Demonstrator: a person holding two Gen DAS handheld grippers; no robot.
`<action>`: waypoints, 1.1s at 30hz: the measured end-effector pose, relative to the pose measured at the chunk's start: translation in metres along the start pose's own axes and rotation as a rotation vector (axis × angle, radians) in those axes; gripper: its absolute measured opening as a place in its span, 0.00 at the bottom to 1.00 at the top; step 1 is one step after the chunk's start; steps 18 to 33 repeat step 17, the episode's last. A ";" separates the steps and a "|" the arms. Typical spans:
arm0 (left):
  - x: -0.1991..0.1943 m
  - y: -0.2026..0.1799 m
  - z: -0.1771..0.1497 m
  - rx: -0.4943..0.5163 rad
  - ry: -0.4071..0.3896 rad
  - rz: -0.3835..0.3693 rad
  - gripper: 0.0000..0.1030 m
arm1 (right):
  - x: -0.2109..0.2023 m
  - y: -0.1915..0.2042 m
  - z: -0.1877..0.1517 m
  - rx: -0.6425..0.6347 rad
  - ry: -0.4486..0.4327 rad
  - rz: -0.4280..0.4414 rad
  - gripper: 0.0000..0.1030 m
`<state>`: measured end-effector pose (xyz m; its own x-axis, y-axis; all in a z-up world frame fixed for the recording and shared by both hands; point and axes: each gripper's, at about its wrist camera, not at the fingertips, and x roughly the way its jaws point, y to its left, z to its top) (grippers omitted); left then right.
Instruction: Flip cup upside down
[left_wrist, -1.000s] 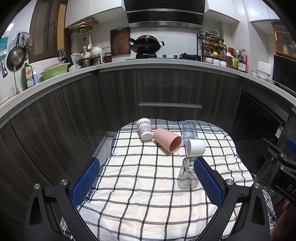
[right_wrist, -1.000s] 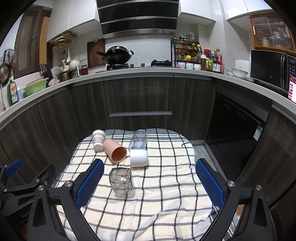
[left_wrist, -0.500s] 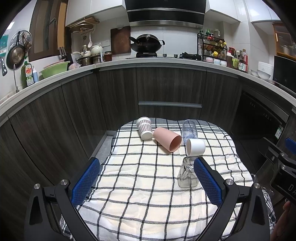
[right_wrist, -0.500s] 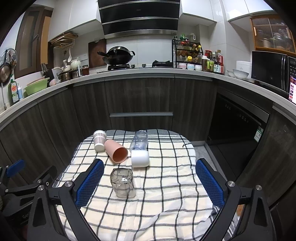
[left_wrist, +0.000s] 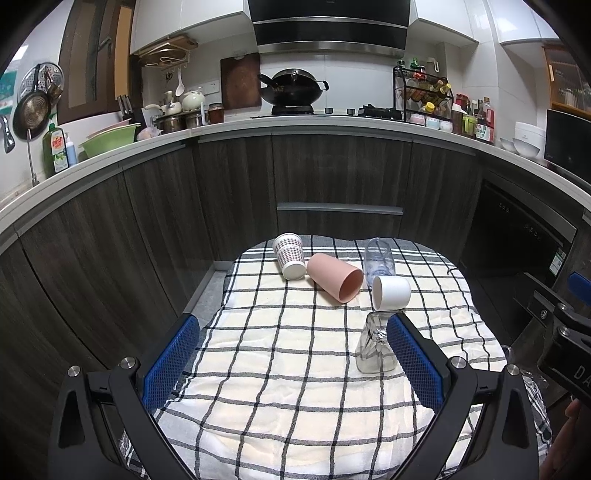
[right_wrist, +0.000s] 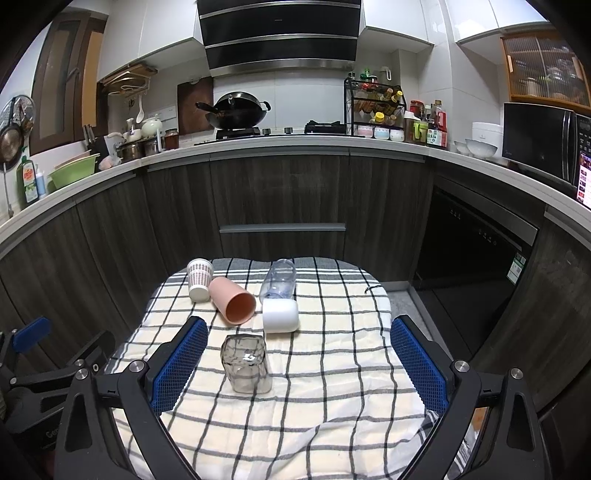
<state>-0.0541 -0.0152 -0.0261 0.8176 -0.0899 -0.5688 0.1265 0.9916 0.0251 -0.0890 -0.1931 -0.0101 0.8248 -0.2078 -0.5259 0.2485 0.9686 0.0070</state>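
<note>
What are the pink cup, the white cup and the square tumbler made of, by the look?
Pink cup: likely matte plastic or silicone; opaque, dull, thick rim, no glare.
White cup: plastic or ceramic, can't tell; opaque, smooth, soft sheen.
Square tumbler: clear glass or hard acrylic; the checked cloth shows through it, and its thick base catches highlights.

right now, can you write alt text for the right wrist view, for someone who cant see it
Open right gripper over a checked cloth, a clear glass standing between its blue fingers. Behind lie a pink cup, white cup, clear bottle and patterned cup.
</note>
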 end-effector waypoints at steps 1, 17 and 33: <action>0.000 0.000 0.000 -0.003 0.001 -0.001 1.00 | 0.000 0.000 0.000 0.000 -0.001 0.001 0.97; 0.003 0.001 -0.004 -0.014 0.005 -0.003 1.00 | 0.003 0.001 -0.001 0.001 0.006 0.003 0.97; 0.003 0.001 -0.004 -0.014 0.005 -0.003 1.00 | 0.003 0.001 -0.001 0.001 0.006 0.003 0.97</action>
